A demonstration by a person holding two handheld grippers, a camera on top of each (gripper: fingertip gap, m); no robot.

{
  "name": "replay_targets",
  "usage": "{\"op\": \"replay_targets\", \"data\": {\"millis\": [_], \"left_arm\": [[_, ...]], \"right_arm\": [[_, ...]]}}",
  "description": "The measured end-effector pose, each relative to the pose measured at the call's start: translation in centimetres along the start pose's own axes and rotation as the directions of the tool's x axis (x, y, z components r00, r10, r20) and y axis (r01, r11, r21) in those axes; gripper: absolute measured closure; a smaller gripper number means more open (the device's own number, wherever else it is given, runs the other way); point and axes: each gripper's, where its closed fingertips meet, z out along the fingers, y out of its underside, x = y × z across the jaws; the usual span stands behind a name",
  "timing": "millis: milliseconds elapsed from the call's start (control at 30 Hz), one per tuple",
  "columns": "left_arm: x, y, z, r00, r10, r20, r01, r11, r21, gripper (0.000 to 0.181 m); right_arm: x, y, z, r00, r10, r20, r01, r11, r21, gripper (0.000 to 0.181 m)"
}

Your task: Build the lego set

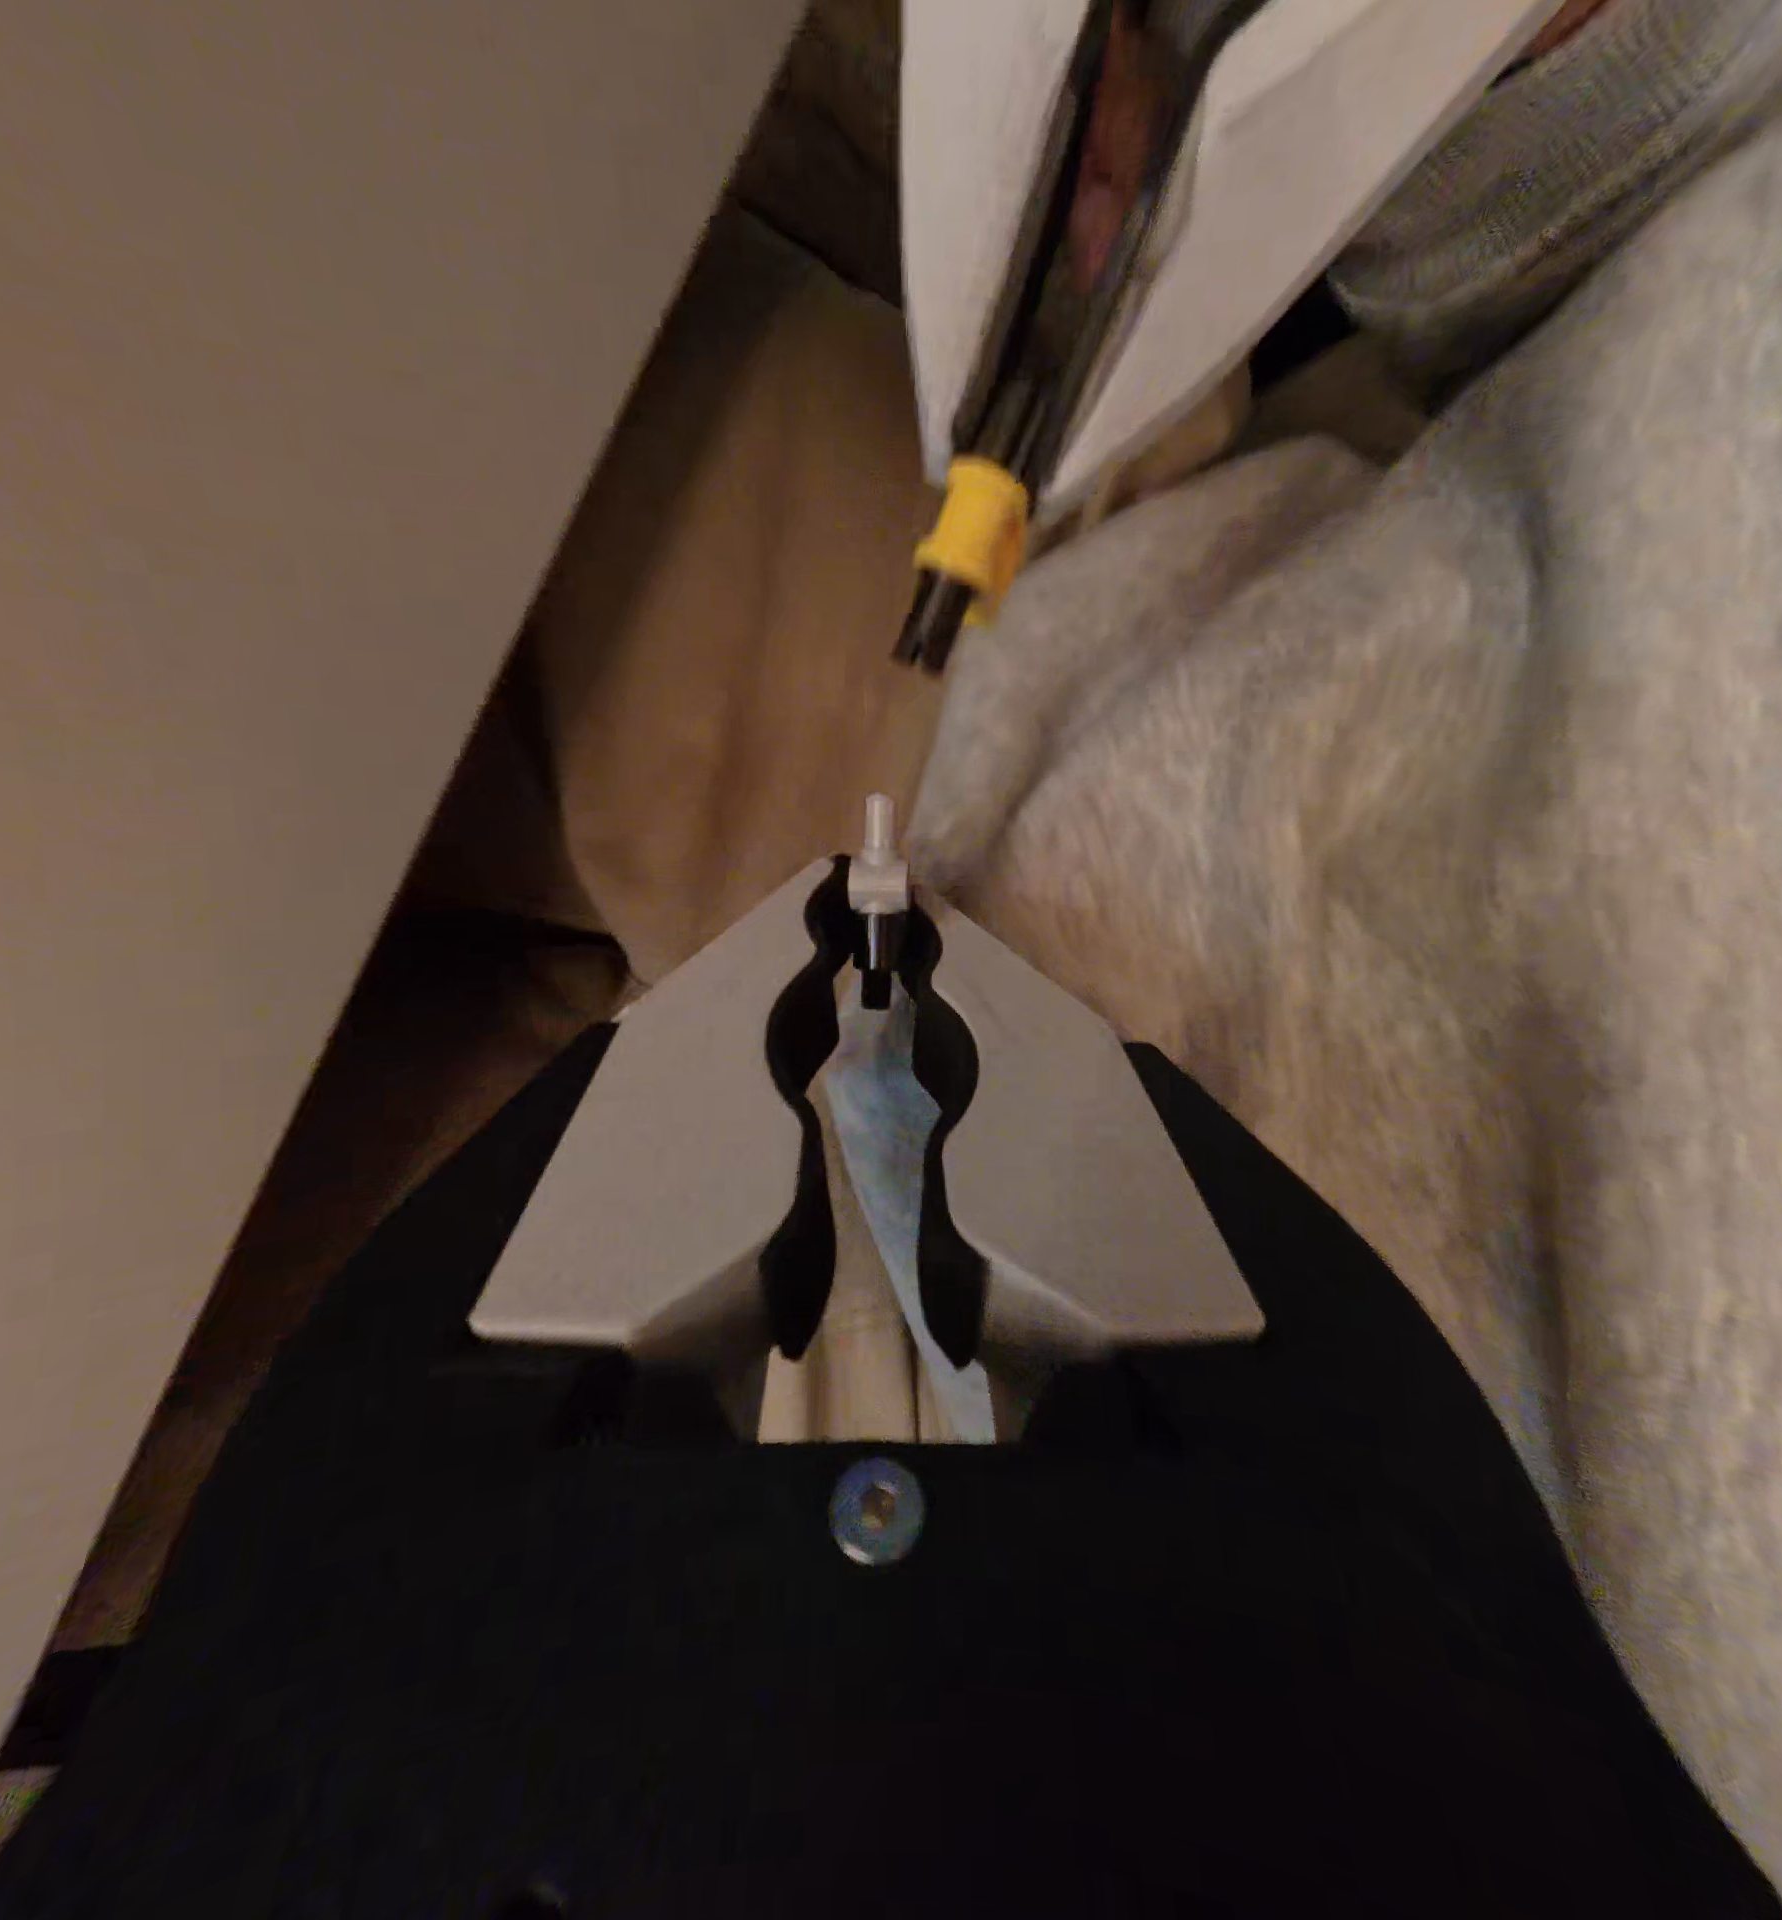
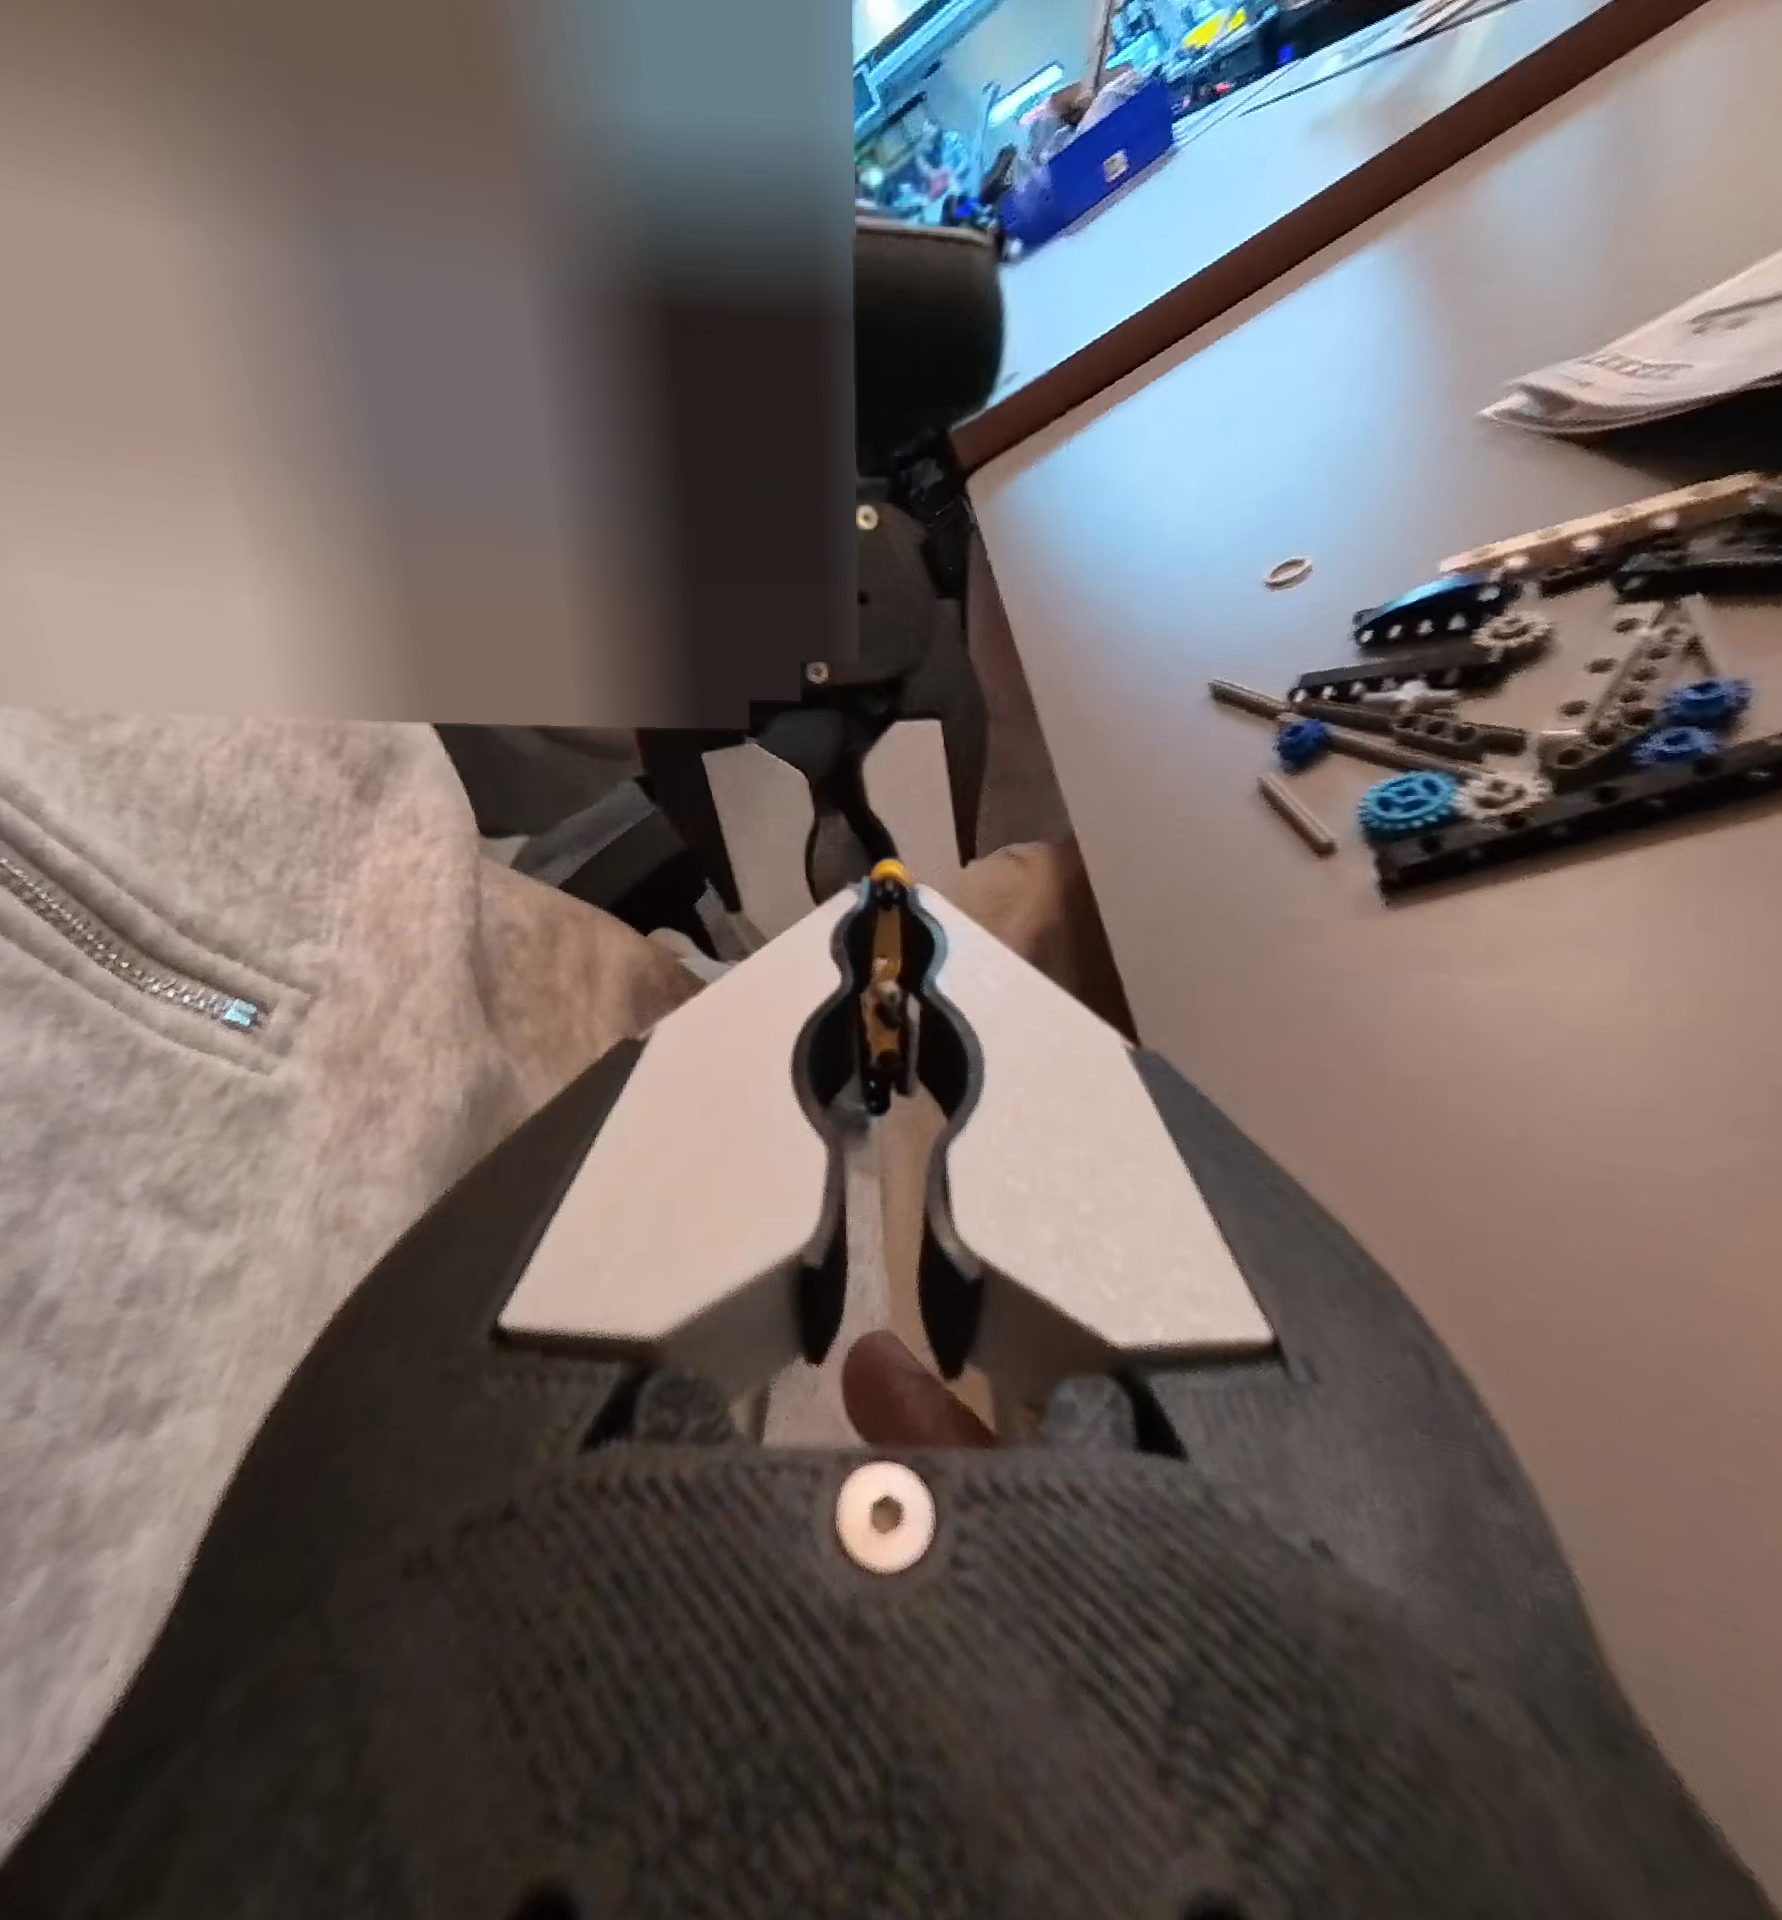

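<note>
Left wrist view: my left gripper [image 1: 874, 902] clamped on small grey connector pin [image 1: 876, 868] with black stub behind it, pin tip poking toward 12 o'clock. Right gripper [image 1: 980, 499] enters from 12 o'clock, pinching black axle [image 1: 920, 623] carrying yellow bushing [image 1: 972, 538]; axle end near pin, not touching. Grey fleece garment [image 1: 1438, 935] fills 3 o'clock side.

Right wrist view: my right gripper [image 2: 889, 896] closed on same yellow-and-black axle assembly [image 2: 885, 1013]. Left gripper [image 2: 845, 800] just beyond at 12 o'clock. Loose lego parts [image 2: 1552, 727], blue gears [image 2: 1401, 802], booklet [image 2: 1697, 364] on table [image 2: 1489, 1143] at 2 o'clock.
</note>
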Motion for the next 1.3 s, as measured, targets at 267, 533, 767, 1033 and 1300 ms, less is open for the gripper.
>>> {"op": "replay_targets", "data": {"millis": [267,533,767,1033,1300], "left_arm": [[0.4,-0.4,-0.1,1.000,0.029,-0.002,-0.029,1.000,-0.008,0.174],[0.5,0.7,-0.3,1.000,0.019,0.009,-0.019,1.000,-0.022,0.175],[1.1,0.7,0.3,0.999,0.032,-0.015,-0.033,0.999,-0.037,0.175],[1.7,-0.2,-0.1,0.986,-0.069,-0.150,0.080,0.994,0.072,0.175],[2.2,-0.3,-0.2,0.966,-0.092,-0.242,0.116,0.990,0.084,0.174]], "right_arm": [[-1.0,3.1,1.8,0.981,-0.192,-0.017,0.185,0.962,-0.202,0.179],[-1.1,3.6,1.8,0.996,-0.085,-0.010,0.081,0.970,-0.228,0.180],[-1.1,-0.5,1.5,1.000,0.005,0.011,-0.005,1.000,-0.030,0.180],[-0.8,1.3,2.6,0.998,0.057,-0.026,-0.056,0.998,0.025,0.180],[-0.9,2.4,3.2,0.997,0.073,-0.015,-0.073,0.997,-0.011,0.179]]}}
